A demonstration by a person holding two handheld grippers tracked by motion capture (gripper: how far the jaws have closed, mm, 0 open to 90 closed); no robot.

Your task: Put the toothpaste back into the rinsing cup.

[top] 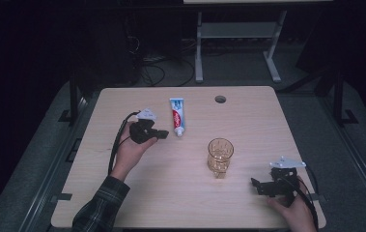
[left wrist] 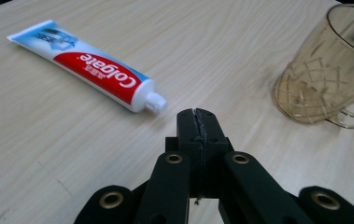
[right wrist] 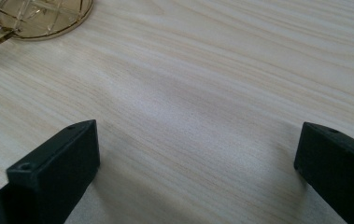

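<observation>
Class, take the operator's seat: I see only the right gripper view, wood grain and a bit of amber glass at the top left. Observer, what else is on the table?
Observer: A toothpaste tube lies flat at the far side, cap towards the person.
Operator: And the amber glass?
Observer: It is a cup with a handle, upright near the middle.
Operator: Where is the left gripper?
Observer: The left gripper is beside the tube's cap, jaws shut on nothing.
</observation>
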